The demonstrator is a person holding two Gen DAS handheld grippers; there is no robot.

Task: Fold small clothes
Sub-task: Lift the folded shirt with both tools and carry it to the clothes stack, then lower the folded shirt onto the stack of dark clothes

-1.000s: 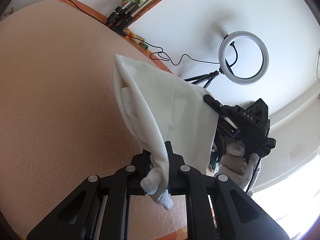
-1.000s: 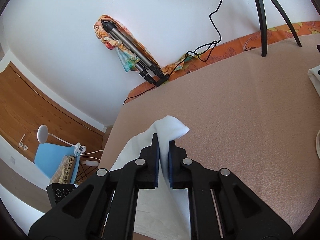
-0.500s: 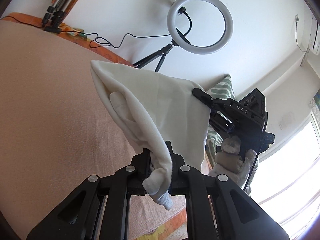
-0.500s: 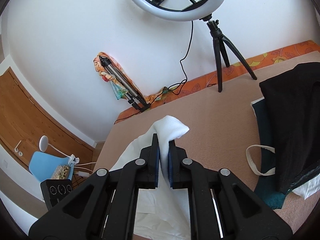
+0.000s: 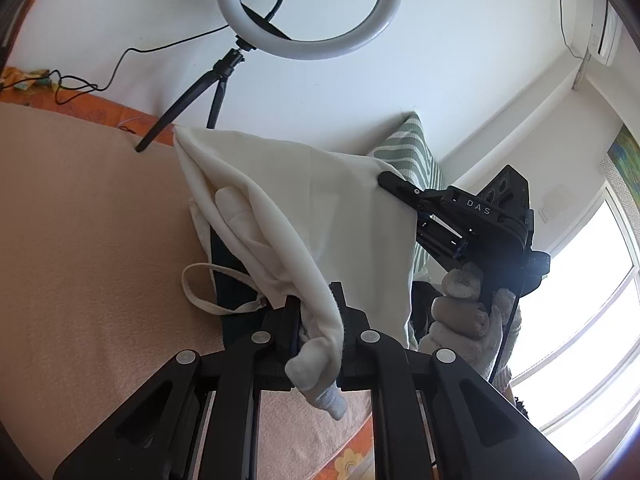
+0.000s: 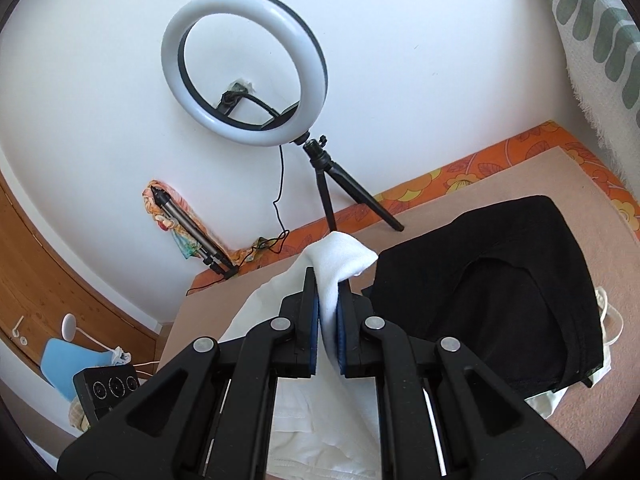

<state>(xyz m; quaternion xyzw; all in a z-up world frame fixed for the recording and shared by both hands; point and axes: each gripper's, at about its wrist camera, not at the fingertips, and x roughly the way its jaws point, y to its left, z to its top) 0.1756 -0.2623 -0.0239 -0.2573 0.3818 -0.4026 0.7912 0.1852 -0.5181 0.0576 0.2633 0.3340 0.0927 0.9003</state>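
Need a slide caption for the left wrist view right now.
Both hand-held grippers, left and right, hold a white garment stretched above the bed.

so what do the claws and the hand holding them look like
Both claws, left and right, are matte black plastic with round silver screws on angular linkages; the right one's pads are blue. Its body bears white "DAS" lettering, with a thin black cable. The right hand wears a grey knit glove.

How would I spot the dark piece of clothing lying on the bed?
Start at the white ring light on its tripod by the wall, then look down to the peach bedcover. The black fabric garment lies right of the claw-held white cloth, the only black item there.
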